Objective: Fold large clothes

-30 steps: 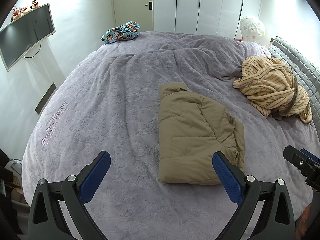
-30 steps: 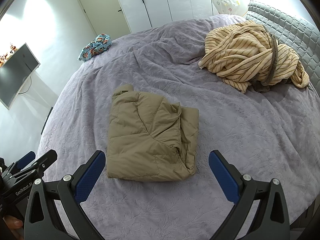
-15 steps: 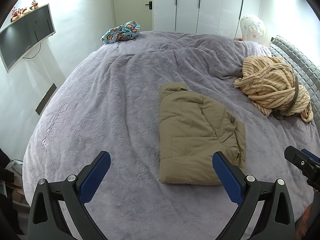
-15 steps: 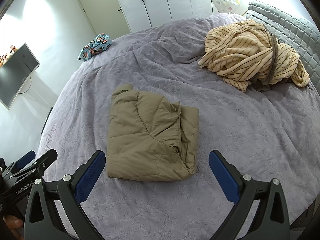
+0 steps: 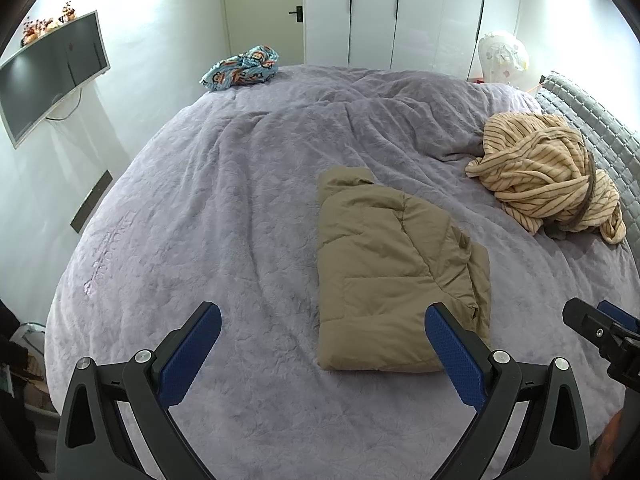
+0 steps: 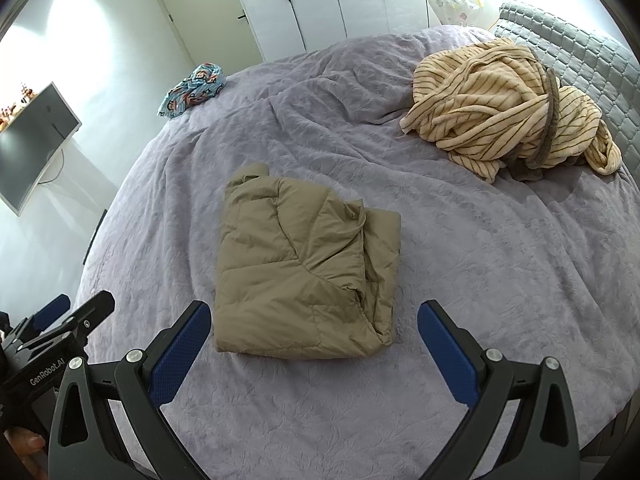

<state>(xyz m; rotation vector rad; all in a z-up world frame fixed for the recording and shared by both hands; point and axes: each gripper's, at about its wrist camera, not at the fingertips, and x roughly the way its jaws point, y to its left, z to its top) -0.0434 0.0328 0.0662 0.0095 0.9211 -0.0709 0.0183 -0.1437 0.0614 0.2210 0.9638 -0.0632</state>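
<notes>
Up front, your claws: left claw (image 5: 322, 354) and right claw (image 6: 314, 350) both spread wide, holding nothing, hovering over the near edge of the bed (image 5: 240, 208).
Jacket: your folded tan puffer jacket (image 6: 306, 280) lies flat mid-bed, just past both claws, touching neither.
Further back: striped beige robe (image 6: 508, 108) bunched by the grey headboard (image 6: 580, 56).
Far edge: cartoon-print cloth (image 5: 240, 68) near the wardrobe doors (image 5: 400, 12).

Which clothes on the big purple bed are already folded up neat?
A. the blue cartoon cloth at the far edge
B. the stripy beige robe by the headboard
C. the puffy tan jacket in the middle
C: the puffy tan quilted jacket lies as a flat, squared bundle, while the others are crumpled heaps.
</notes>
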